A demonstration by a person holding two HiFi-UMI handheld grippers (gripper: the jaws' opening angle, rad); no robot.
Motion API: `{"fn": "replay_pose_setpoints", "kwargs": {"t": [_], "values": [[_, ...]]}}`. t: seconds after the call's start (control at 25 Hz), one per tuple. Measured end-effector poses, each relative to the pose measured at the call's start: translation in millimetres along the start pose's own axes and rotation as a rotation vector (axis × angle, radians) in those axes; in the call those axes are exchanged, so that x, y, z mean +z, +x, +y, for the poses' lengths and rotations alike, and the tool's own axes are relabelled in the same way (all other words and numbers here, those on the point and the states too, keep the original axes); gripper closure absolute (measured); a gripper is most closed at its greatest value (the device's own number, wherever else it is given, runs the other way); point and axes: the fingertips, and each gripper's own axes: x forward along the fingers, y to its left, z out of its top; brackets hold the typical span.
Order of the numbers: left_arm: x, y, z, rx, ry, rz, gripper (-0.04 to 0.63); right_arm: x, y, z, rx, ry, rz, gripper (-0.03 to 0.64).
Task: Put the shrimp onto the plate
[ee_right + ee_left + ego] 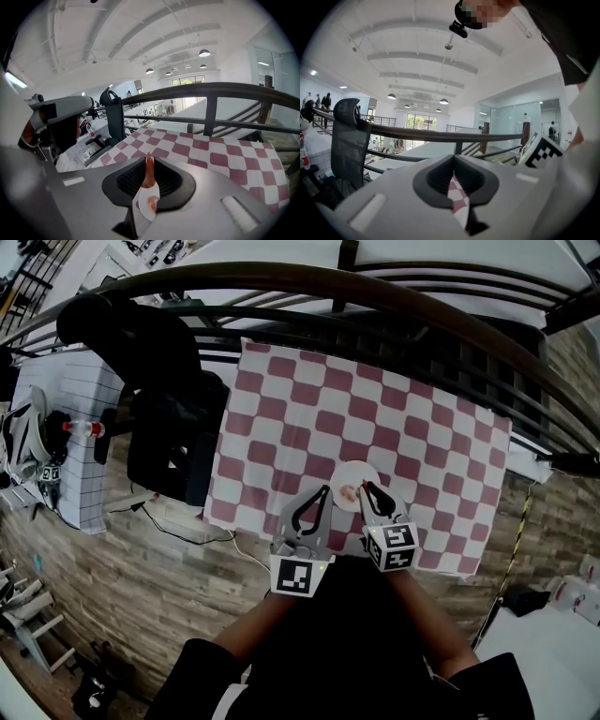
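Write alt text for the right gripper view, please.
The right tool pinches an orange shrimp upright between its jaws, over a white plate. Beyond lie a red-and-white checked cloth and a dark railing.

One plate (362, 472), two shrimp (148, 173), one checked cloth (375, 409), one black chair (173, 432), one left hand-held gripper (324, 490), one right hand-held gripper (367, 487).

No words, numbers or brands can be read anywhere. The left cube (295, 576) and right cube (392, 547) bear only black-and-white square marker patterns.
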Motion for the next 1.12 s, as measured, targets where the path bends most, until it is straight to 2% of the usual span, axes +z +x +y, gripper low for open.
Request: {"fn": "replay_pose_setpoints", "kwargs": {"t": [0.16, 0.2, 0.32, 0.52, 0.72, 0.92, 1.12], "values": [[7.3, 1.0, -7.5, -0.029, 0.116, -0.01, 0.588, -8.8, 9.4, -3.8, -0.004, -0.012, 0.024, 0.561], [7.8, 1.5, -9.0, -0.032, 0.125, -0.01, 0.588, -11.2, 12.3, -4.8, -0.005, -0.016, 0.028, 0.561], [4.7, 3.8, -11.1, -0.032, 0.116, -0.002, 0.588, -23.3, 21.6, -8.4, -0.004, -0.024, 0.047, 0.561], [1.2, 5.6, -7.4, -0.008, 0.003, 0.012, 0.588, -41.4, 36.0, -11.2, 0.007, -0.024, 0.087, 0.561], [2.3, 7.1, -9.7, -0.017, 0.031, 0.017, 0.588, -54.7, 47.6, -16.9, 0.002, -0.055, 0.114, 0.561], [2.6, 5.6, -14.6, -0.028, 0.105, 0.019, 0.588, -67.5, 57.8, -24.4, -0.025, -0.087, 0.141, 0.561], [-4.3, 4.1, -14.3, -0.015, 0.093, 0.036, 0.588, -78.5, 71.6, -29.7, -0.019, -0.093, 0.164, 0.561]]}}
